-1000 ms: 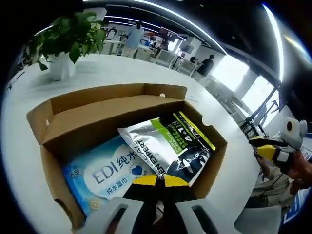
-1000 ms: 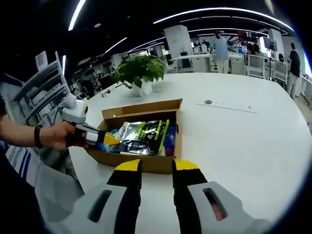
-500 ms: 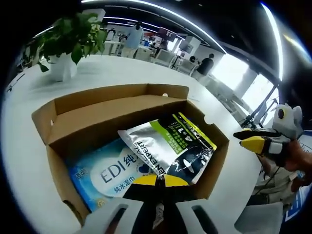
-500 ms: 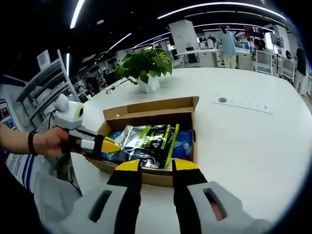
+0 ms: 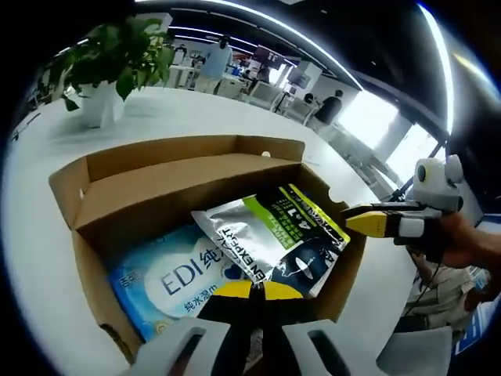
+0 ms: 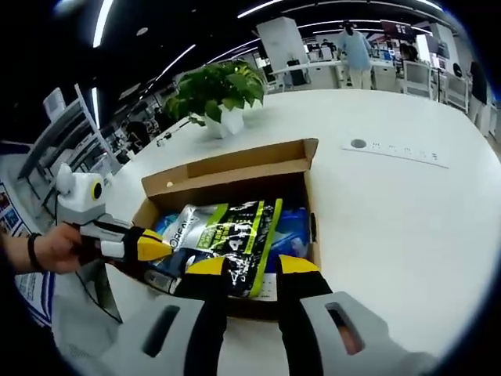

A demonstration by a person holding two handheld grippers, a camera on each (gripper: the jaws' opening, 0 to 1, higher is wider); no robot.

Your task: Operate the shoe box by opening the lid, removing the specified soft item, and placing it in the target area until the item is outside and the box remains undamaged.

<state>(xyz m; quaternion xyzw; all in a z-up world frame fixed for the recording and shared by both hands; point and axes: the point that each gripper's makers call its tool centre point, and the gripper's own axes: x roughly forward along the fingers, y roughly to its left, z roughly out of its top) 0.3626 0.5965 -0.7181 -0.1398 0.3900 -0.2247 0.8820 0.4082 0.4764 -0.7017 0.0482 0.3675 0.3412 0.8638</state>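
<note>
Closest to the left gripper view's camera, the left gripper point(image 5: 252, 291) sits at the near wall of the shoe box point(image 5: 160, 184), its yellow tips pressed together with nothing visibly between them. From the right gripper view it enters from the left, held in a hand point(image 6: 48, 249), with its tips at the box's corner, probably to steady the box or to be ready for a pick.

The right gripper point(image 6: 252, 266) hovers at the near edge of the box, jaws a narrow gap apart and empty, pointed down at the contents. It seems lined up to take the top item.

Inside the box, the lid is already folded back, so the opening step looks done. A silver and green pouch point(image 5: 270, 235) lies slantwise on top, overlapping a blue pack of wet wipes point(image 5: 168, 278) beneath it. Which of these is the soft item meant is not certain; both are soft packs, and both lie inside. The pouch covers part of the wipes, so it would be in the way if the wipes are wanted.

Beyond the box stretches the white table point(image 6: 391, 204), with a potted plant point(image 6: 215, 98) well behind. Farther off, people stand among desks.
</note>
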